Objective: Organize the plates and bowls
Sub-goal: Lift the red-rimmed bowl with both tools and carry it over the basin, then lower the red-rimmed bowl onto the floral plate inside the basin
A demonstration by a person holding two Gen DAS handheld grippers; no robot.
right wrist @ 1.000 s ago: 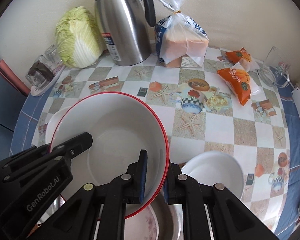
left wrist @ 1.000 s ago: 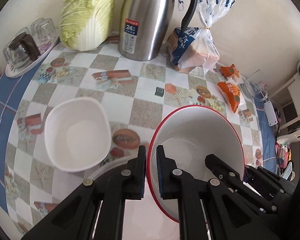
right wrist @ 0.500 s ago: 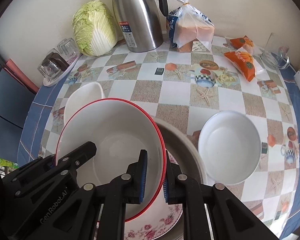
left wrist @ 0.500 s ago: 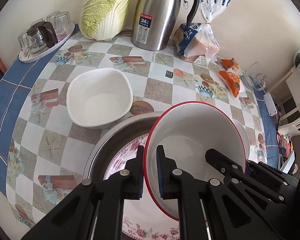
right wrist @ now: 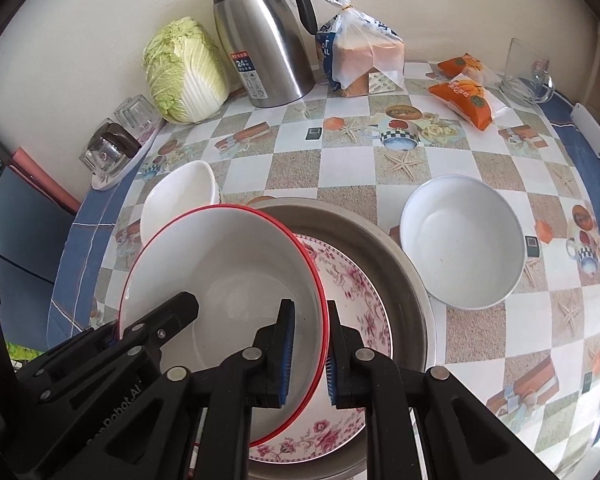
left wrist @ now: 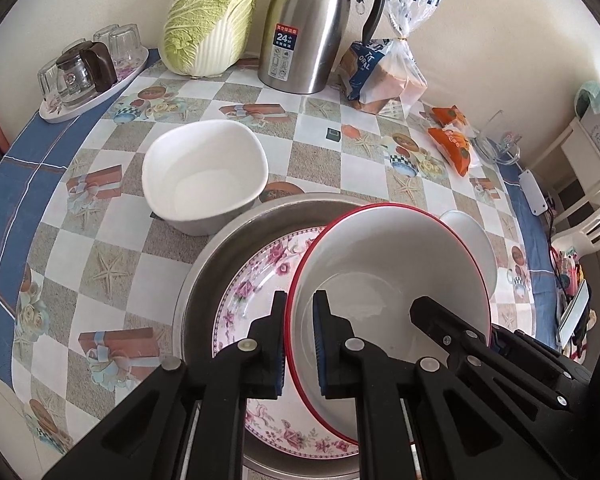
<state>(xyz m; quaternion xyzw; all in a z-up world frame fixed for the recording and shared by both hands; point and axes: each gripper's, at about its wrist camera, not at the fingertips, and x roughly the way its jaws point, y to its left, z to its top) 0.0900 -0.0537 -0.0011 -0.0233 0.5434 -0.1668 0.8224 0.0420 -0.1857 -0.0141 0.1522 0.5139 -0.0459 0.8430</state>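
Stacking is the step in hand: my left claw (left wrist: 300, 336) and right claw (right wrist: 310, 350) each pinch the red-rimmed bowl (right wrist: 224, 268) by opposite rims, just above the floral plate (right wrist: 352, 280) beneath them. Next I'd lower it level, then release.

We see our left gripper (left wrist: 300, 344) clamping the white red-rimmed bowl (left wrist: 388, 264) above a floral plate (left wrist: 256, 276).
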